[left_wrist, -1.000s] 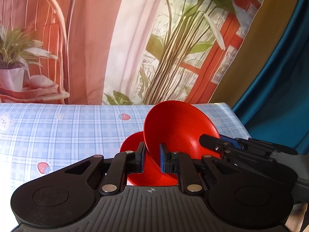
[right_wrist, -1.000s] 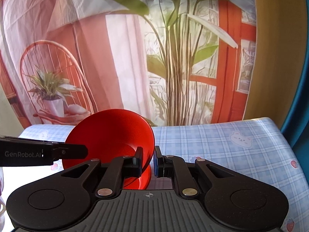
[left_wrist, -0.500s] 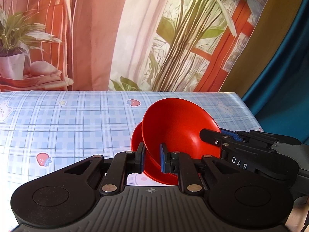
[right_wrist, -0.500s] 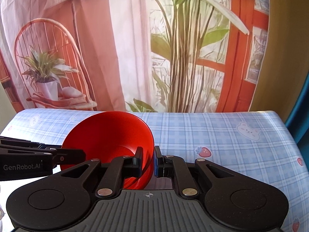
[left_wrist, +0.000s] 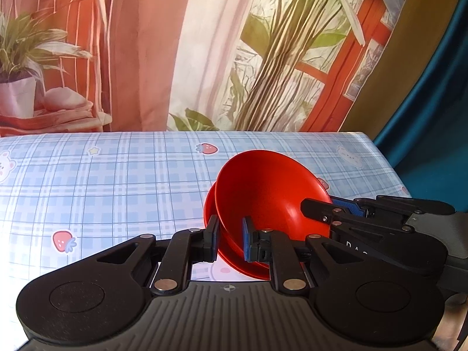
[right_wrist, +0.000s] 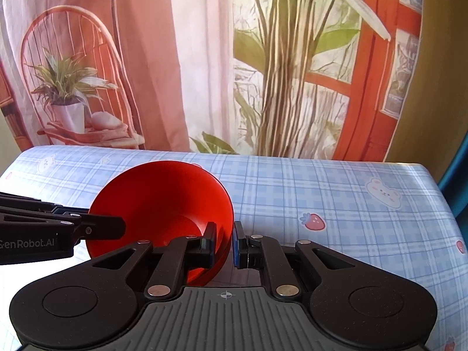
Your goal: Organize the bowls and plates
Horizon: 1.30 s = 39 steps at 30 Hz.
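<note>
Left wrist: both hand-held grippers point(left_wrist: 229, 241) clamp nested, empty red bowls point(left_wrist: 263, 193).

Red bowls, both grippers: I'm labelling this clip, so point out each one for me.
Red bowls point(left_wrist: 263, 193): left wrist view, inner wall of the upper bowl.
Left gripper point(left_wrist: 229, 241): left wrist view, rim pinched between its fingertips.
Right gripper point(right_wrist: 223, 247): right wrist view, bowl wall pinched between its fingertips.
</note>
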### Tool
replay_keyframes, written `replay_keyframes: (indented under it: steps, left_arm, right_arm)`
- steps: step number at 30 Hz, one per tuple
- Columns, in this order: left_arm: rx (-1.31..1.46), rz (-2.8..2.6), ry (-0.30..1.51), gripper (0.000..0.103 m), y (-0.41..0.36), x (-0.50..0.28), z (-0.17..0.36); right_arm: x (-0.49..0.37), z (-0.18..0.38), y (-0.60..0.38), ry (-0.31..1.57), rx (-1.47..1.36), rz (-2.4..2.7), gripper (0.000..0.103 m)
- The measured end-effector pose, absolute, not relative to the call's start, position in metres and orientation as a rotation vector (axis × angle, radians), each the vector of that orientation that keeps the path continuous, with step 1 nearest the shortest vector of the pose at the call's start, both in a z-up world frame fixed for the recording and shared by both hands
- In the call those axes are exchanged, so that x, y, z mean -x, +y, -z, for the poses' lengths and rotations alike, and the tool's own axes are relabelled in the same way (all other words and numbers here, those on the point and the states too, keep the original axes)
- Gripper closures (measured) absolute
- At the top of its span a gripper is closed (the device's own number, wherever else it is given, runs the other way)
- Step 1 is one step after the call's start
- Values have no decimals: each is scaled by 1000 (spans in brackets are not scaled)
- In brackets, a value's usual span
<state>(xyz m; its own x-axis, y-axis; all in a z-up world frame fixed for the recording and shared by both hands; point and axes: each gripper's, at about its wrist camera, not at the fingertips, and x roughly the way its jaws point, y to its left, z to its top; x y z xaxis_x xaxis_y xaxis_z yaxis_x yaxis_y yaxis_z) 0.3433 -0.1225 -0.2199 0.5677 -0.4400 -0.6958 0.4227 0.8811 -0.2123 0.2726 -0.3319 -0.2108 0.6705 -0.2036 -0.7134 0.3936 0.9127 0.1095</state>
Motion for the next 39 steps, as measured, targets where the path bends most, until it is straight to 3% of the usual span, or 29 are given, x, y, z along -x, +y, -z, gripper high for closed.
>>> replay_keyframes:
  steps: [11,15,26,39]
  left_arm:
    - [31,492,804,85,-117,-348,221]
    - [50,487,828,79,-116,-352,225]
    - [143,506,907,79,-113,-357,250]
    - [159,459,879,81,-101,-347,232]
  right_arm:
    - [-279,224,-335,820,-273,335,88]
    - [-282,227,-336,834,-282,327,87]
    - [-286,235,-335,853,-314,304,87]
    - [-284,223,-326,815,-321,272,87]
